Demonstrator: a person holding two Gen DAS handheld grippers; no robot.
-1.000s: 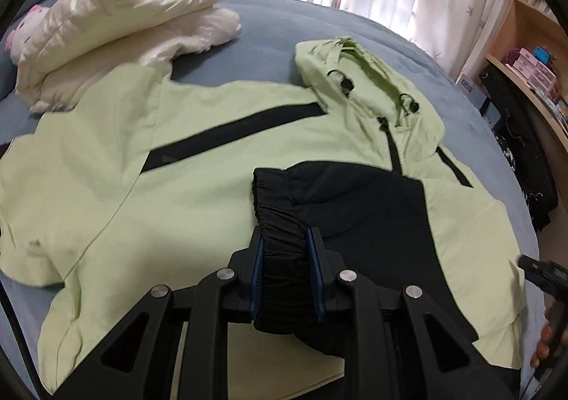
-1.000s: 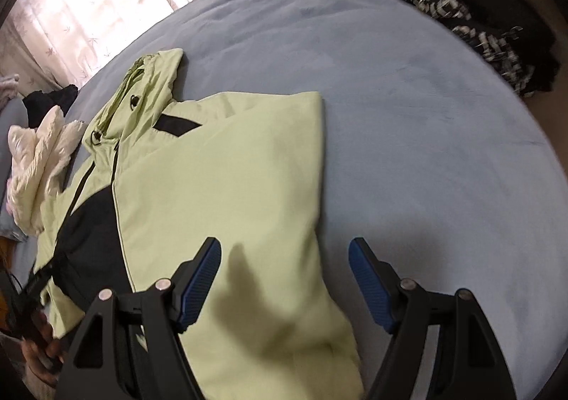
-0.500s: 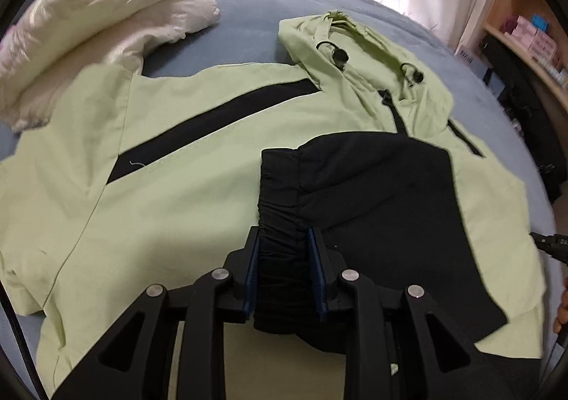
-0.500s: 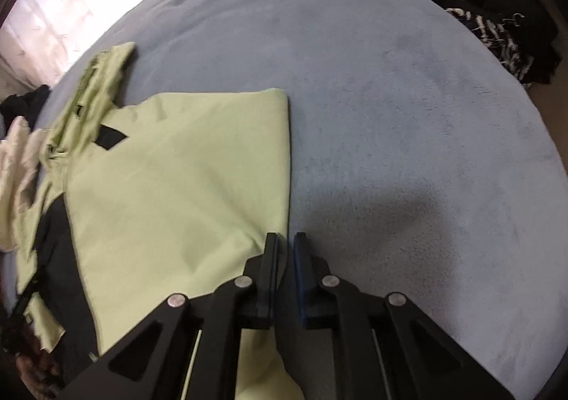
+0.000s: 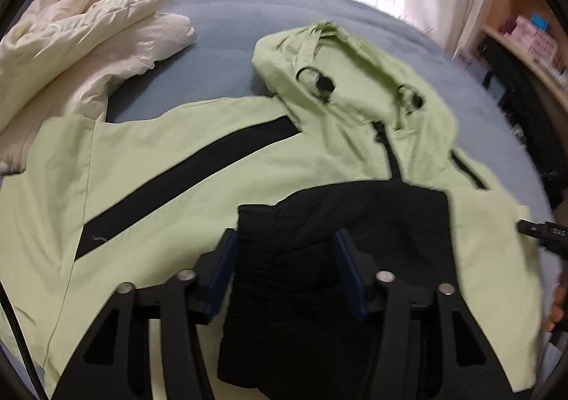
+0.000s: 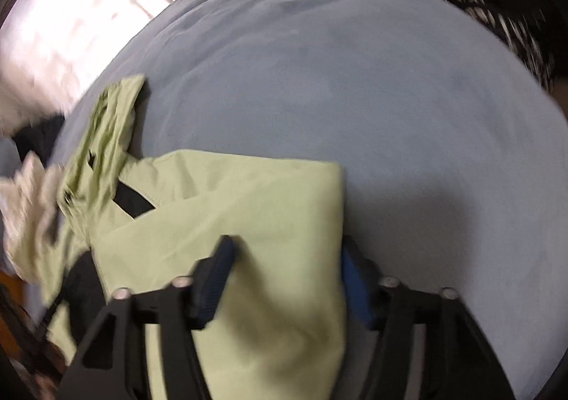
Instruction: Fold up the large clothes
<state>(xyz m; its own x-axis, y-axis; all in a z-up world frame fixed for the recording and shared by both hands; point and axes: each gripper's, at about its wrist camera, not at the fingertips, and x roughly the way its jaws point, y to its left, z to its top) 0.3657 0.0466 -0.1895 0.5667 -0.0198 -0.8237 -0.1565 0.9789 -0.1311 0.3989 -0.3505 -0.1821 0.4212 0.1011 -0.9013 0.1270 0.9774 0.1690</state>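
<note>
A light green hooded jacket (image 5: 177, 165) with black panels lies spread on the blue-grey bed (image 6: 355, 62), hood (image 5: 348, 73) at the far end. One sleeve is folded across the chest. Its black cuff (image 5: 284, 258) lies between the jaws of my left gripper (image 5: 288, 268), which are opening, and the pads stand at the cuff's sides without squeezing it. My right gripper (image 6: 285, 279) hangs over the jacket's (image 6: 248, 194) folded right edge. Its jaws are opening too, with green cloth between them and not pinched. The right gripper's tip (image 5: 543, 236) shows at the right rim of the left wrist view.
A cream puffy garment (image 5: 88, 30) is heaped at the bed's far left. Curtains hang behind the bed. A wooden shelf (image 5: 525, 34) with boxes stands on the right. Dark patterned clothing (image 6: 497, 9) lies off the bed's far right side.
The left jaws, shut on the black cuff before, have parted around it. The right jaws went from wide open to shut at the jacket's edge, then parted again. Both grippers moved over the jacket.
</note>
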